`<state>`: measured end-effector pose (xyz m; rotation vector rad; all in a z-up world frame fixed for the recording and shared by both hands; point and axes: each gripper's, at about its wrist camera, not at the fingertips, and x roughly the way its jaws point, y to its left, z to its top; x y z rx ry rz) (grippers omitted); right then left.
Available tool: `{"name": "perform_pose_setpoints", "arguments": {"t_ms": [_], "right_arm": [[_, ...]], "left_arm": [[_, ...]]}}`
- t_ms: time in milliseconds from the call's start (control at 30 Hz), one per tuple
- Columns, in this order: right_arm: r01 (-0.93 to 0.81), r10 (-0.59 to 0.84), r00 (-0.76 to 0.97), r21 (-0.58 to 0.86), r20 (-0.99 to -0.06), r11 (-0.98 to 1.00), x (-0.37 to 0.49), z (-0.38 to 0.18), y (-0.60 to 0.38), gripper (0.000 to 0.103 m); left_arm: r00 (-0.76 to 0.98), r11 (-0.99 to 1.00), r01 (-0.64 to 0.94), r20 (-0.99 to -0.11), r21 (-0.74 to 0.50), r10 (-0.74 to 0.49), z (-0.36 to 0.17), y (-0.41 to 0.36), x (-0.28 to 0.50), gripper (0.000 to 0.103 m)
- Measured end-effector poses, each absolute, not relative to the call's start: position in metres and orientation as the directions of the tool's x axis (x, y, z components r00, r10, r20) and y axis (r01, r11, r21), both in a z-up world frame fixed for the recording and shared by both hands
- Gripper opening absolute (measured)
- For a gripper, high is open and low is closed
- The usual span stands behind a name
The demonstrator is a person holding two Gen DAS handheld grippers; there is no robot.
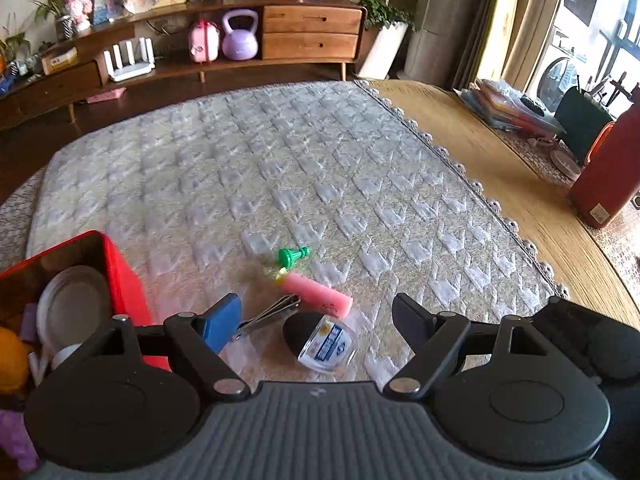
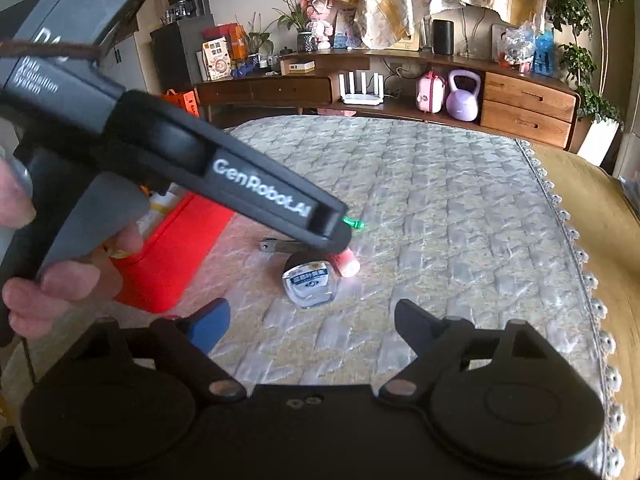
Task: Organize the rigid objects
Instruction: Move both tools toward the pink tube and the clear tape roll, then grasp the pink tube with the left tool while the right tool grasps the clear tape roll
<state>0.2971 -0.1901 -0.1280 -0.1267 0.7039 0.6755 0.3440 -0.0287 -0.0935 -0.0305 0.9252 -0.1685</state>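
Both tools are closing in on the loose items still lying on the quilted cloth (image 1: 320,168) of the bench: a pink tube (image 1: 318,295), green peg (image 1: 292,257), nail clipper (image 1: 266,316) and small black-capped bottle (image 1: 320,340), low in the left wrist frame beside the red box (image 1: 120,272) at lower left. The left hand-held gripper (image 1: 316,322) is spread wide with nothing held, straddling clipper and bottle. The right hand-held gripper (image 2: 312,330), equally empty and wide, faces the bottle; next, I judge, one item must be centred between the pads, gripped, and carried to the box.
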Motion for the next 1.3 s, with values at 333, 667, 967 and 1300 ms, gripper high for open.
{"name": "perform_pose_setpoints", "arguments": {"t_ms": [333,667,967,1300], "right_arm": [[-0.627,0.556,0.544,0.135,-0.628,0.767,0.313,-0.146,-0.175,0.075],[-0.627,0.54,0.559,0.105,-0.629,0.772,0.318,-0.156,-0.161,0.061],[-0.608,0.505,0.601,0.056,-0.62,0.792,0.32,-0.158,-0.156,0.043],[-0.606,0.481,0.618,0.013,-0.622,0.795,0.316,-0.159,-0.157,0.037]], "left_arm": [[0.544,0.982,0.179,-0.826,-0.053,-0.144,-0.121,-0.037,0.372,0.083],[0.552,0.98,0.197,-0.822,-0.035,-0.14,-0.135,-0.036,0.378,0.082],[0.584,0.978,0.21,-0.801,-0.004,-0.129,-0.137,-0.038,0.374,0.055],[0.598,0.98,0.197,-0.793,0.005,-0.116,-0.136,-0.033,0.371,0.033]]}}
